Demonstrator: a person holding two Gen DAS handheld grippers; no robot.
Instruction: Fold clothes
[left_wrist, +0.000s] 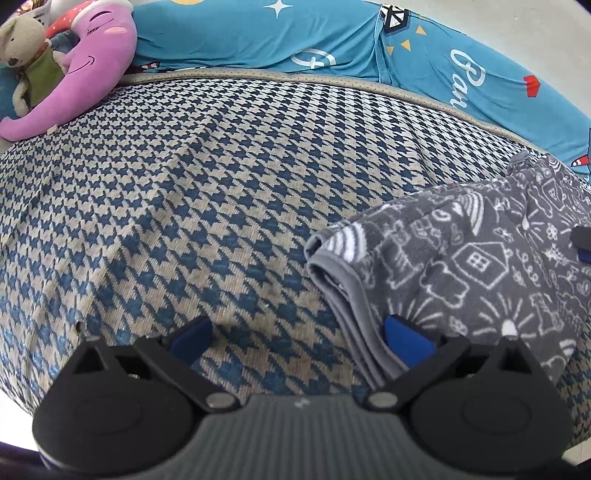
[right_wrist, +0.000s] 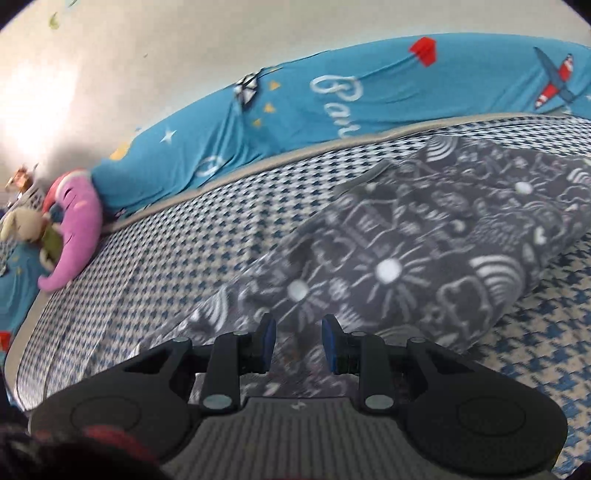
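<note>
My left gripper (left_wrist: 299, 339) stands released beside the grey doodle-print garment's (left_wrist: 461, 266) folded edge on the bed (left_wrist: 184, 184), my right gripper (right_wrist: 298, 341) part-open above it, gripping nothing; bedding reads "Bar".

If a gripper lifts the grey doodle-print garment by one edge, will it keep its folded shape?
Probably not. The grey doodle-print garment looks like soft fleece, lying rumpled with loose stacked layers at its hemmed edge, so it would likely droop and unfold. It seems light, and its fuzzy nap should grip rather than slip.
</note>
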